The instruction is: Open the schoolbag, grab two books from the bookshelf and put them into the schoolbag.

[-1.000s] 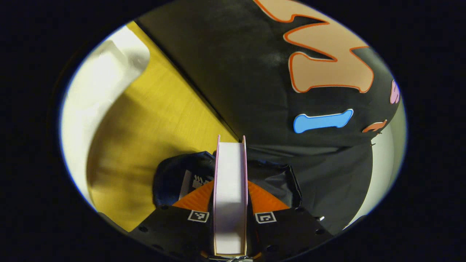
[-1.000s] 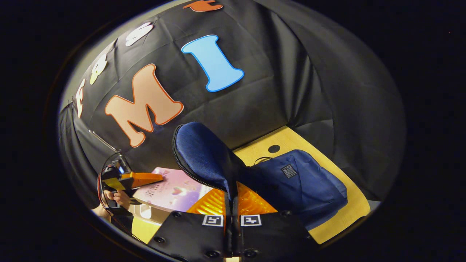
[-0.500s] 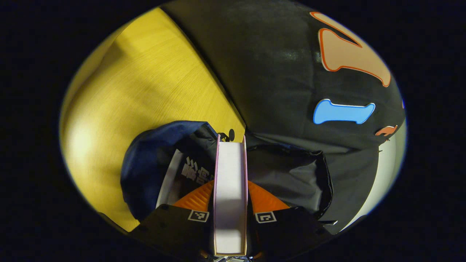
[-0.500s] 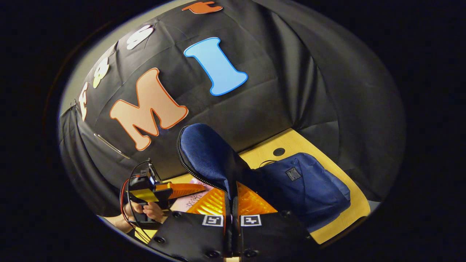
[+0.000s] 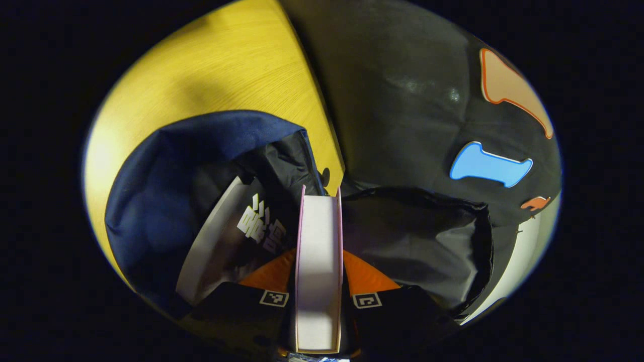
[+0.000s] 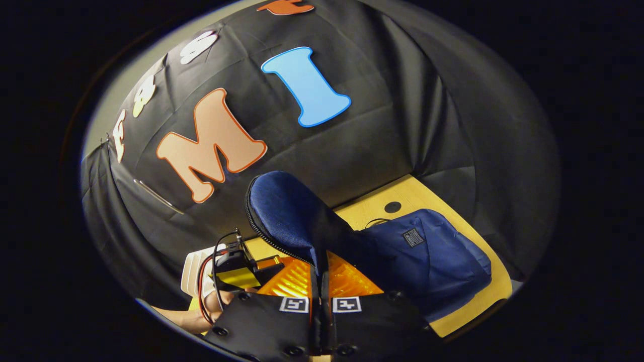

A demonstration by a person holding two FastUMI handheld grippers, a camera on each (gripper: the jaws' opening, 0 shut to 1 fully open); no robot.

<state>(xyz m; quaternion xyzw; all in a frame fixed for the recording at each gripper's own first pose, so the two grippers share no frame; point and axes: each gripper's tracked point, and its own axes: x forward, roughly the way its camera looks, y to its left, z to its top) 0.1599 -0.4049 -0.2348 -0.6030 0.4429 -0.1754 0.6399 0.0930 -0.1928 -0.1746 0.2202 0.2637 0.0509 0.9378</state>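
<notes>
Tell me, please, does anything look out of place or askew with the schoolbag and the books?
Nothing stands out. The right tool pinches the flap of the schoolbag and holds it up, the left tool grips a pink book over the opening, and a dark book leans inside.

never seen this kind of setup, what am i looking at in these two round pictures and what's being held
There is no robot here. A person holds a two-finger gripper in each hand, and each gripper carries a fisheye camera looking along its own fingers.

In the left gripper view, the left gripper is clamped on a pink book, seen edge-on, pointing into the open schoolbag. Another book already sits inside.

In the right gripper view, the right gripper pinches the bag's flap and holds it up, keeping the bag open. The blue bag lies on a yellow table. At lower left there you can see the other gripper and the hand holding it.
</notes>
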